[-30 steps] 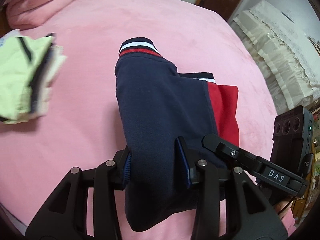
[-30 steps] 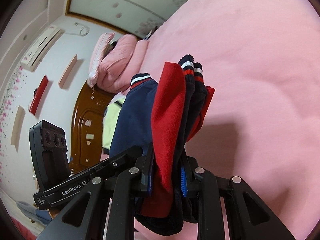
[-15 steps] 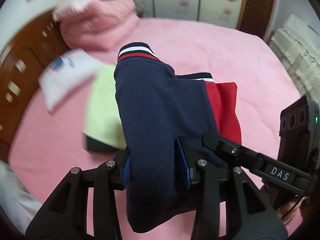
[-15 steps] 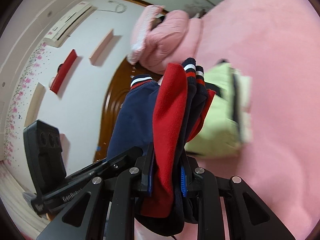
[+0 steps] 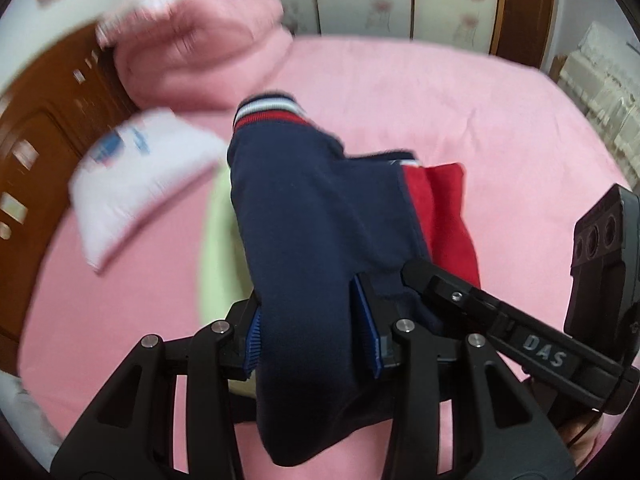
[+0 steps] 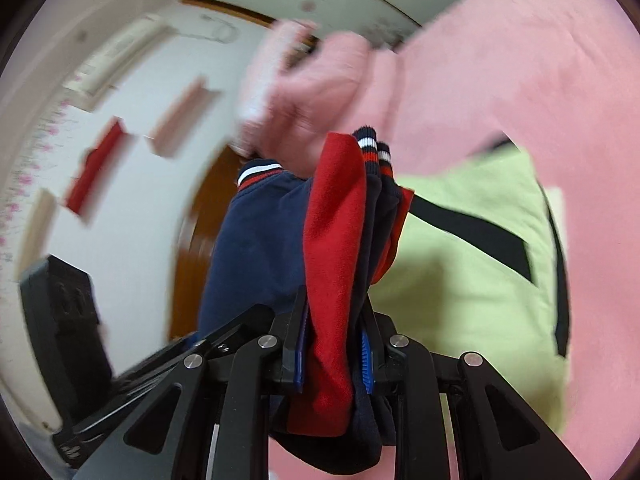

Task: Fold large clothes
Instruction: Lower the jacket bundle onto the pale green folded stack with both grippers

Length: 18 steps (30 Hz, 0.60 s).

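You hold one folded garment between two claws: a navy and red sweatshirt (image 5: pixel 320 216) with striped ribbed cuffs. Your left claw (image 5: pixel 310 330) is clamped on the navy end at the lower centre of the left wrist frame, its blue pads (image 5: pixel 251 336) pressed against the cloth on both sides. Your right claw (image 6: pixel 334 354) is clamped on the red and navy layers (image 6: pixel 336 248) at the lower centre of the right wrist frame, and three striped cuff edges stand up above the bundle there.

The sweatshirt hangs in both claws above the pink bed (image 5: pixel 500 128), filling the middle of each frame. Behind it lies one folded lime-green garment (image 6: pixel 472 264) with black stripes, at the right of the right wrist frame and just left of the bundle in the left wrist frame. One white folded item with a blue print (image 5: pixel 136 184) lies on the bed at the left. One pile of pink bedding (image 5: pixel 200 60) sits at the upper left, against the wooden headboard (image 5: pixel 36 140). Much of the background is motion-blurred.
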{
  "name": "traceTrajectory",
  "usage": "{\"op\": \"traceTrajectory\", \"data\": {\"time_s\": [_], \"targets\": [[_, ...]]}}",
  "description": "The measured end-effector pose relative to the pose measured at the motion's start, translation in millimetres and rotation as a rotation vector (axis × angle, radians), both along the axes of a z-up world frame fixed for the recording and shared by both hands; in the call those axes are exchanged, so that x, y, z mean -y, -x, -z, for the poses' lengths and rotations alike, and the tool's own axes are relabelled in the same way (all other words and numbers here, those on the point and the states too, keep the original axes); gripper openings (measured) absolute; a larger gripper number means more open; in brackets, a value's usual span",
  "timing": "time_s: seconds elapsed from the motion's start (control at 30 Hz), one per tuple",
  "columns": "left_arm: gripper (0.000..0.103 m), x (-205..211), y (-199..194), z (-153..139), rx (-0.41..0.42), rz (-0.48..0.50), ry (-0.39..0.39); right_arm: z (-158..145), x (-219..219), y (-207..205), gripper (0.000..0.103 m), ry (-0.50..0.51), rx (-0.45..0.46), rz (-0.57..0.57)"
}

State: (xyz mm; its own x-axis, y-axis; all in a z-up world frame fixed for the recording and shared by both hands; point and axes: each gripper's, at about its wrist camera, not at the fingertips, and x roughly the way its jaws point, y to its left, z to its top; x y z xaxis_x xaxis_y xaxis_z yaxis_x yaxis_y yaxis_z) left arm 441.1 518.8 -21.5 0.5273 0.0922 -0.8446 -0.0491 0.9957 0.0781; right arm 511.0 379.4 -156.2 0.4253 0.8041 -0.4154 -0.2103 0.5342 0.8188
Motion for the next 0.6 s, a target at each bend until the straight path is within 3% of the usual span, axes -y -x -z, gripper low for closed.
{"op": "traceTrajectory", "data": {"time_s": [0.07,0.1,0.17,0.23,0.3,0.43,0.6], "targets": [[0.039,-13,-14,55,-0.107,0.002,0.034,46,-6,-3,0.021,0.115,-0.064,-0.001],[0.042,-16,-13,69,-0.119,0.002,0.064,68,-11,-6,0.021,0.203,-0.132,-0.014],[0.046,-21,-3,72,-0.03,0.001,0.134,86,-8,-3,0.024,0.193,-0.178,-0.016],[0.051,-31,-3,73,0.017,-0.002,0.142,82,0,8,0.03,0.15,-0.127,0.006],[0.057,-35,-5,76,0.008,-0.032,0.153,82,2,8,0.037,0.188,-0.101,0.011],[0.06,-41,-9,82,-0.028,-0.091,0.247,81,-1,2,0.039,0.195,-0.12,-0.015],[0.073,5,26,82,-0.012,-0.077,0.197,74,10,-28,0.062,0.174,-0.116,0.009]]}}
